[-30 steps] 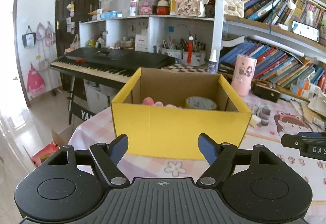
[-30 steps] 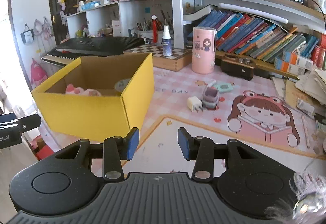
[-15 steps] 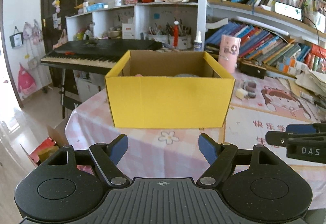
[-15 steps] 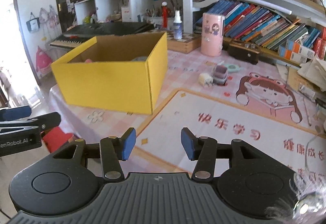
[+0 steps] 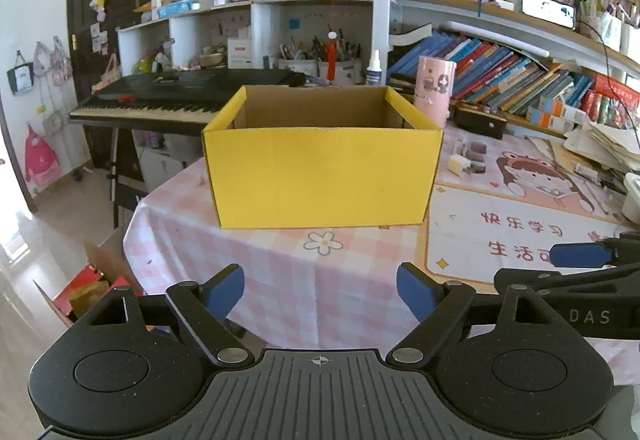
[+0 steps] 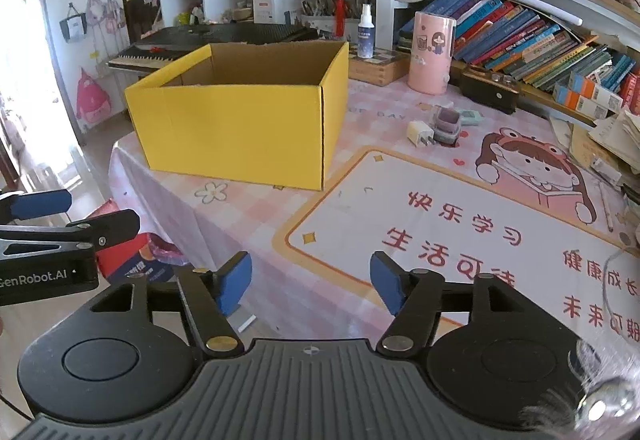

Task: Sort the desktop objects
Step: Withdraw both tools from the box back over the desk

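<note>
A yellow cardboard box (image 5: 320,176) (image 6: 240,128) stands open-topped on the pink checked tablecloth; its contents are hidden behind its walls. My left gripper (image 5: 320,294) hangs near the table's front edge, well short of the box, its jaws opening with nothing between them. My right gripper (image 6: 311,282) is over the printed desk mat (image 6: 460,224), jaws opening and empty. Beyond the mat lie a white charger plug (image 6: 418,132), a small purple-grey box (image 6: 447,124) and a mint gadget (image 6: 471,117). A pink cylinder (image 6: 431,52) stands behind them.
A wooden case (image 6: 376,66) bearing a spray bottle (image 6: 365,30) and a dark box (image 6: 490,92) sit at the table's back. Bookshelves (image 6: 520,28) and paper stacks (image 6: 612,136) crowd the right. A keyboard piano (image 5: 176,96) stands left of the table, with cartons on the floor (image 5: 80,292).
Both grippers have drawn back from the box toward the table's front edge, so its inside went out of sight. The right jaws have widened markedly; the left ones slightly.
</note>
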A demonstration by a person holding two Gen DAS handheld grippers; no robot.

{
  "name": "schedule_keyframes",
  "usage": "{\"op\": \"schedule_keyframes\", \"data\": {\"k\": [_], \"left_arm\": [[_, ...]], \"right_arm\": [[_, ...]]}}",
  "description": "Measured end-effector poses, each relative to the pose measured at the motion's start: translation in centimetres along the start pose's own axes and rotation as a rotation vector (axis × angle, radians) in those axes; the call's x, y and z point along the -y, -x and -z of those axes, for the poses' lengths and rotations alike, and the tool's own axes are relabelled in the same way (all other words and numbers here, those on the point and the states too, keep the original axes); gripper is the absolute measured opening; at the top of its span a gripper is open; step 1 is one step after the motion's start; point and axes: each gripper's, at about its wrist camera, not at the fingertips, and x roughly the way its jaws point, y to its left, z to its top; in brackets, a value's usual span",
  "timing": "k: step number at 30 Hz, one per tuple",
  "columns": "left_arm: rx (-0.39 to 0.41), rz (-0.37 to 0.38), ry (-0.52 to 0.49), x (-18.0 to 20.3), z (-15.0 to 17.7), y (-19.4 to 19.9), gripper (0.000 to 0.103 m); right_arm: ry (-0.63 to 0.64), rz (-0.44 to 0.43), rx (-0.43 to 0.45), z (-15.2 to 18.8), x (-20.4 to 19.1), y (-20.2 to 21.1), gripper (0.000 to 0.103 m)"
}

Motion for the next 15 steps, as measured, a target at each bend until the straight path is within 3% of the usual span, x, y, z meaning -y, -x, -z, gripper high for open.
{"op": "schedule_keyframes", "data": {"k": [15], "left_arm": [[-0.032,0.115,-0.065,2.3,0.6,-0.9,0.088]], "right_arm": [[-0.058,0.105,-0.01,1.4,1.4,1.0,0.07]]}}
